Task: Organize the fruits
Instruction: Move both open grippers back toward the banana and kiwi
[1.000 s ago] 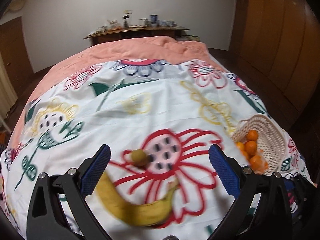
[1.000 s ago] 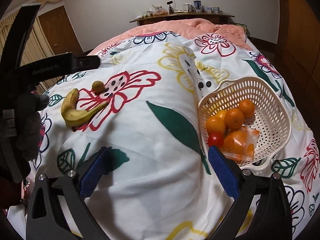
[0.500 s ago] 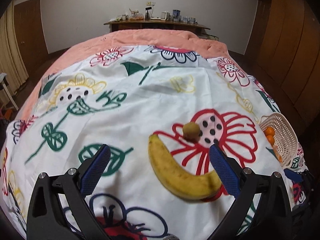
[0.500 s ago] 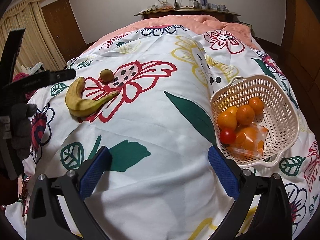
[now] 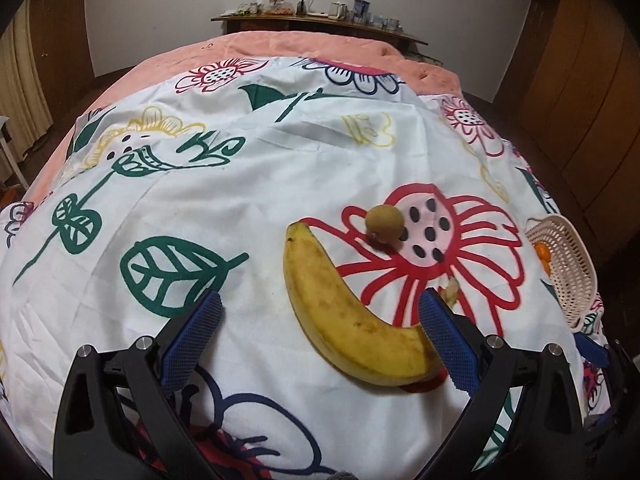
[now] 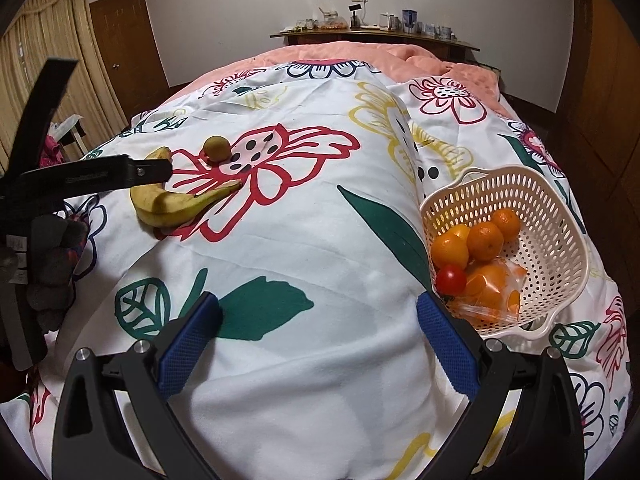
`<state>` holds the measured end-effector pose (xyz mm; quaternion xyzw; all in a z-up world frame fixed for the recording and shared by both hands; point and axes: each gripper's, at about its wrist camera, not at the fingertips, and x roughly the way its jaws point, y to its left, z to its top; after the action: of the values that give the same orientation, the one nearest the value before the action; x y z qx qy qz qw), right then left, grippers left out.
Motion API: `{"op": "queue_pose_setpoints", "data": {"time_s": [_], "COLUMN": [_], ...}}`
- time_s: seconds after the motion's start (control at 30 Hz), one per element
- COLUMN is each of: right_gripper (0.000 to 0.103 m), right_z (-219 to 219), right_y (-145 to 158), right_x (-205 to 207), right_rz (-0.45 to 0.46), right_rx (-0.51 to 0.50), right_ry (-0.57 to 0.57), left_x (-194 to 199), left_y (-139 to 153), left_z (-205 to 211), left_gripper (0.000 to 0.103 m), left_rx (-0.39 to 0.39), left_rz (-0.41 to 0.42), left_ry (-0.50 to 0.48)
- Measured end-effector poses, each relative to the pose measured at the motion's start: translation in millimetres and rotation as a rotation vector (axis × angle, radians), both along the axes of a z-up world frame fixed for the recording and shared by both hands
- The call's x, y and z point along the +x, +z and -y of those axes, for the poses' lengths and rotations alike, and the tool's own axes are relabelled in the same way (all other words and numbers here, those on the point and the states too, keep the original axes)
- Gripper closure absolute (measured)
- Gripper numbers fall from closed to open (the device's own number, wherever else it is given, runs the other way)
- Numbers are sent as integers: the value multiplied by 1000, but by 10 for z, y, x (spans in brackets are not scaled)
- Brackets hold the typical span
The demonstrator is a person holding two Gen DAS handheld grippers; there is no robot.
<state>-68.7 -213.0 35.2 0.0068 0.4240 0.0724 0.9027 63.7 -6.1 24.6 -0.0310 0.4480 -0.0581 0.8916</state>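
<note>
Hidden and unclear parts

From the left wrist, the banana [image 5: 344, 320] has its stem end covered by the left tool's right finger [image 5: 444, 340], and the basket [image 5: 568, 264] is partly cut off at the right, its oranges [image 5: 542, 250] mostly out of sight. From the right wrist, a black bar of the left tool crosses the banana's far tip. The small items on the far shelf [image 6: 376, 34] cannot be identified.
</note>
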Motion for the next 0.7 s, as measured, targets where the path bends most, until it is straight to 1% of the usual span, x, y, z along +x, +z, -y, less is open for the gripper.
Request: {"op": "queue_pose_setpoints", "data": {"time_s": [0.17, 0.3, 0.53, 0.7], "right_gripper": [5, 5, 5, 5], "right_z": [1, 8, 63, 56], "right_y": [-9, -13, -31, -30], "right_x": [-3, 0, 8, 73], "right_rz": [3, 1, -10, -55], "right_rx": [4, 6, 52, 46], "right_ry": [0, 0, -2, 9], "left_x": [1, -28, -152, -253], "left_y": [-28, -30, 13, 58], "left_z": [61, 26, -40, -133], "left_gripper": [3, 3, 3, 3], "left_rx": [53, 44, 27, -4], "left_rz": [2, 8, 36, 55], "left_ry": [-10, -19, -32, -43]}}
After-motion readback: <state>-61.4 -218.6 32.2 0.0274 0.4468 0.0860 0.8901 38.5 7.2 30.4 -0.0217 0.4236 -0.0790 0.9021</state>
